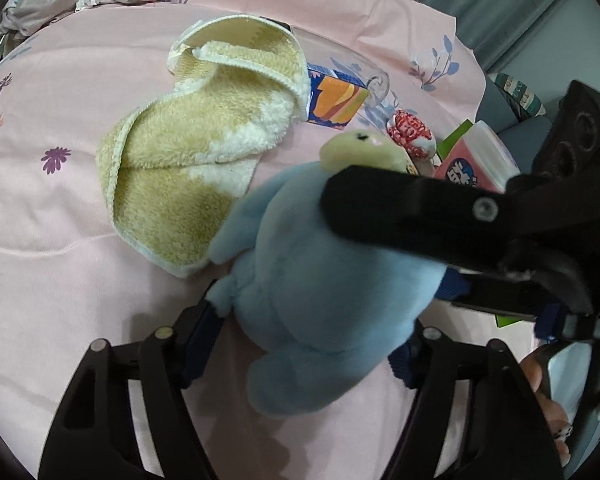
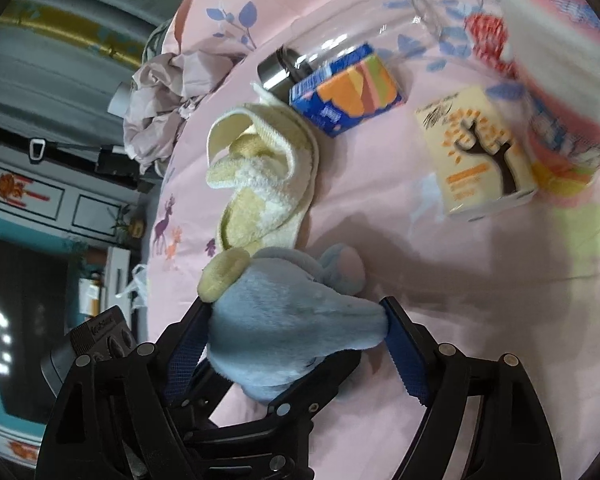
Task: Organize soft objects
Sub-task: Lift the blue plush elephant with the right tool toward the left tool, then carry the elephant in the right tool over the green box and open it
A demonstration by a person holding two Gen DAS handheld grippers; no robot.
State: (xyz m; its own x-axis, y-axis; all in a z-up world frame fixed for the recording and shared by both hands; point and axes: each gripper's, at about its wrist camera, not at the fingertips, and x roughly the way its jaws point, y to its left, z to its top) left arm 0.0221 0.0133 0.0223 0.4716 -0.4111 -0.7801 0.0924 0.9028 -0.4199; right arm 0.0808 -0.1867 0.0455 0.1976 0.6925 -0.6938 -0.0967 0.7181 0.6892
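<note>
A light blue plush toy (image 1: 320,280) with a pale yellow head lies on the pink bed sheet (image 1: 60,200). It sits between the fingers of my left gripper (image 1: 312,332), which press its sides. My right gripper (image 2: 300,328) also closes on the same plush toy (image 2: 284,320); one of its fingers (image 1: 400,204) crosses over the toy in the left wrist view. A crumpled yellow and white towel (image 1: 188,152) lies just beyond the toy, and it also shows in the right wrist view (image 2: 260,176).
A blue and orange box (image 2: 348,88), a steel-capped clear bottle (image 2: 284,66), a cream box with a tree print (image 2: 480,152), a pink pack (image 2: 572,80) and a red and white item (image 1: 410,130) lie on the sheet. Crumpled bedding (image 2: 156,96) is at the bed's far edge.
</note>
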